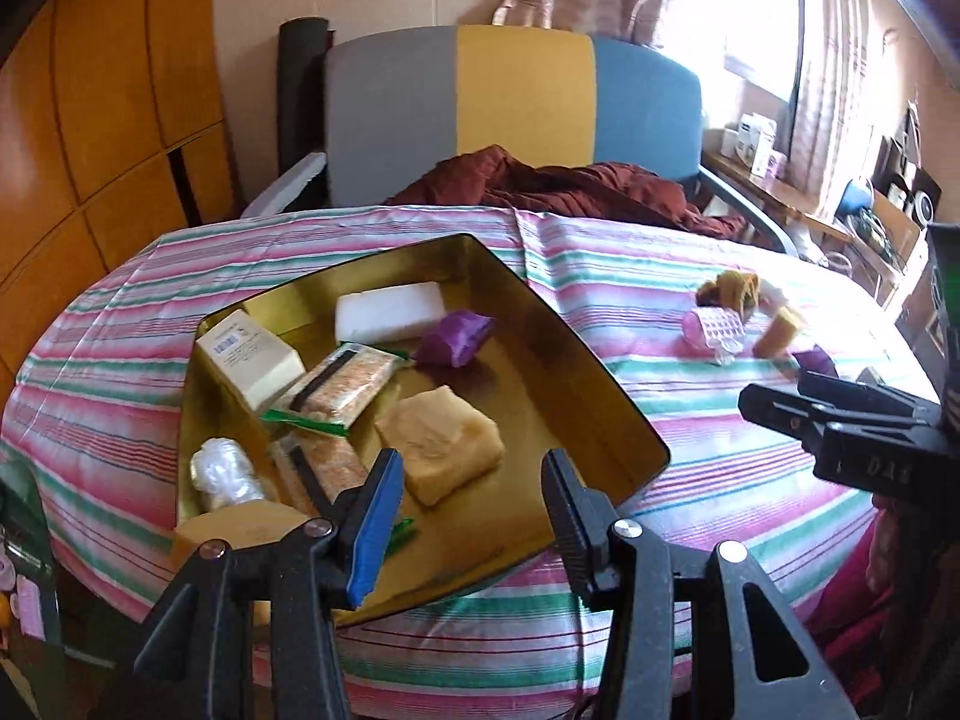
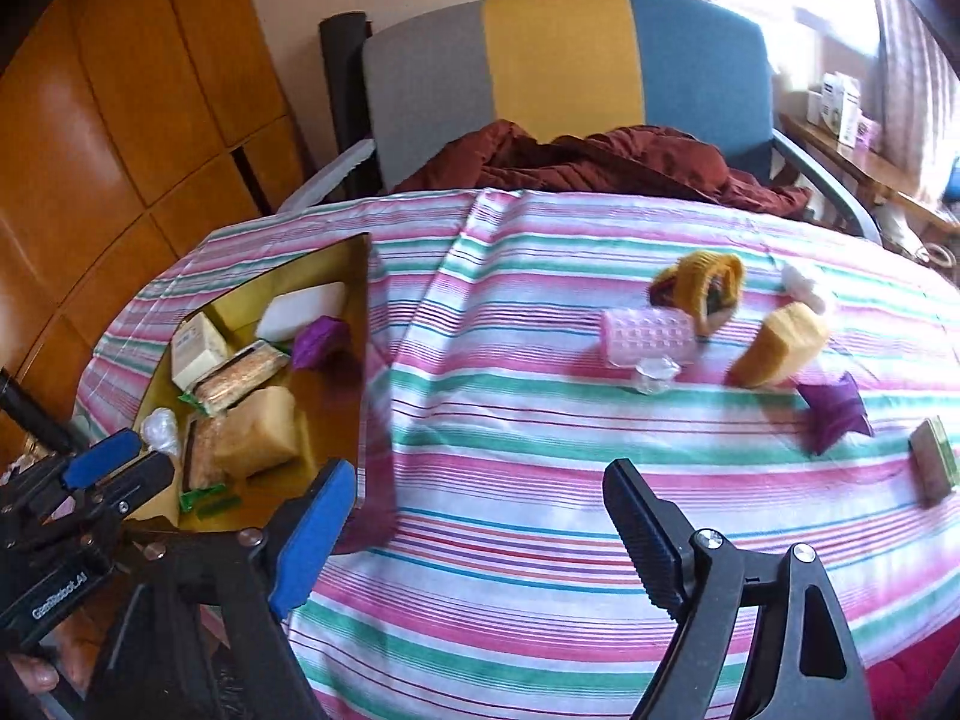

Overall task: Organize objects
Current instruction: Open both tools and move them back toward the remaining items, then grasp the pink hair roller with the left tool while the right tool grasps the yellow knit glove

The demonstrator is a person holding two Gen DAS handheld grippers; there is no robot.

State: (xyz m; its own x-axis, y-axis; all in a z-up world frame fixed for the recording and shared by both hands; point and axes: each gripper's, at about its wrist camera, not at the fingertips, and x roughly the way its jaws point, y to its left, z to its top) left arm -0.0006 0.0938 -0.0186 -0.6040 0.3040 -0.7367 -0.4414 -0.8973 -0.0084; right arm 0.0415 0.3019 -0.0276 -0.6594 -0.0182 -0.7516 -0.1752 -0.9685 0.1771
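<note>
Round table under a striped cloth [image 2: 510,420], chair [image 2: 558,66] at the far edge. At left, a gold tray [image 1: 588,360] crowded with soap bar [image 1: 441,441], white block [image 1: 390,312], purple wrapper [image 1: 453,336], snack packets [image 1: 345,381] (little bare floor except its right half). At right, loose on the cloth: pink roller [image 2: 648,339], yellow sponge [image 2: 777,354], purple wrapper [image 2: 834,411], small box [image 2: 933,468] near the right edge. Wide bare stripe between tray and cluster. Left gripper [image 1: 474,516] over the tray's near rim, jaws partly apart, empty. Right gripper [image 2: 480,540] over bare cloth, jaws wide, empty.
</note>
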